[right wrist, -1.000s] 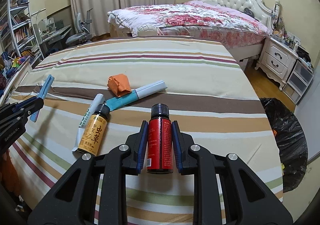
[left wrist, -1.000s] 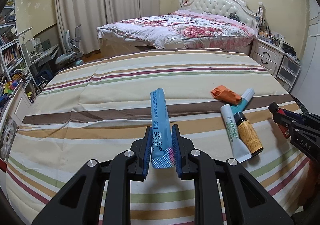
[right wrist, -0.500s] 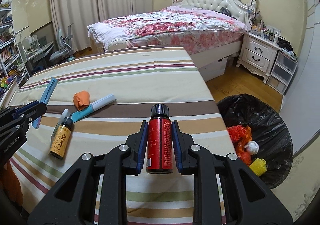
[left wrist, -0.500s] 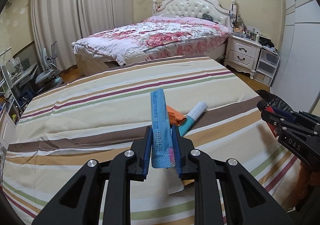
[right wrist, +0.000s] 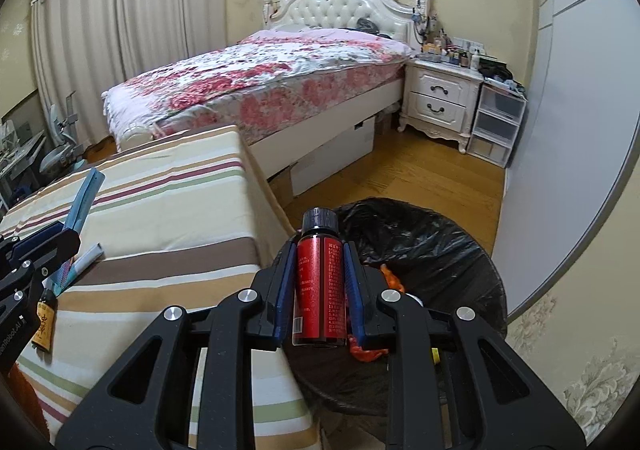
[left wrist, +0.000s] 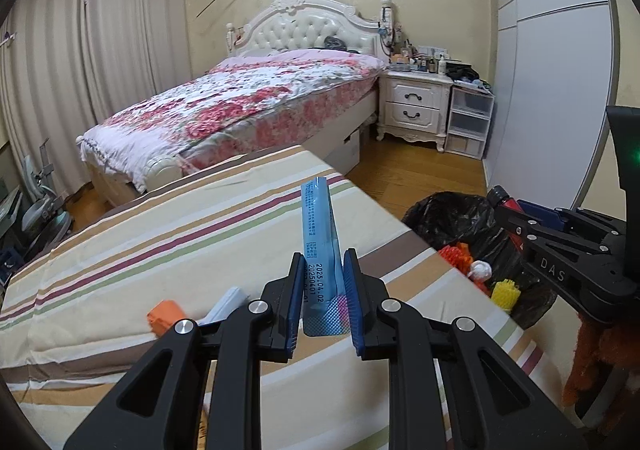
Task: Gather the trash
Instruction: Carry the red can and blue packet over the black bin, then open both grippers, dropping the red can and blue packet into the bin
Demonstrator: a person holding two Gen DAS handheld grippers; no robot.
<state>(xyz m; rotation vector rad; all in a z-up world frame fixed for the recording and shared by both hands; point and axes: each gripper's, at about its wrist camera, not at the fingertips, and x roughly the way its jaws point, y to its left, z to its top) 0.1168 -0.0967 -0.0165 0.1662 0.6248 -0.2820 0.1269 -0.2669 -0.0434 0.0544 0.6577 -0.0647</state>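
Left wrist view: the left gripper [left wrist: 322, 290] is clamped on the lower end of a flat blue packet [left wrist: 320, 242]. The packet's long axis runs straight out along the fingers, its free end pointing up and away toward the far edge of the striped sheet [left wrist: 168, 234]. Printed text and a date run lengthwise down its face. It is carried in the air above the sheet, clear of the surface. Behind the left finger, an orange wrapper [left wrist: 165, 316] and the end of a pale tube [left wrist: 226, 304] lie on the sheet.

Right wrist view: the right gripper [right wrist: 320, 282] is closed on a small red bottle [right wrist: 319, 290] with a black cap [right wrist: 319, 219]. The blue pads press on the two sides of the body. The bottle's long axis also lies along the fingers, cap end forward and away from the hand, base toward the camera. It is held over the near rim of a bin lined with a black bag [right wrist: 432, 246], which stands on the wooden floor just beside the corner of the striped sheet. Orange and yellow scraps already lie inside the bag. At the left edge of this view a brown bottle [right wrist: 44, 324] lies on the sheet, partly hidden by the left gripper.
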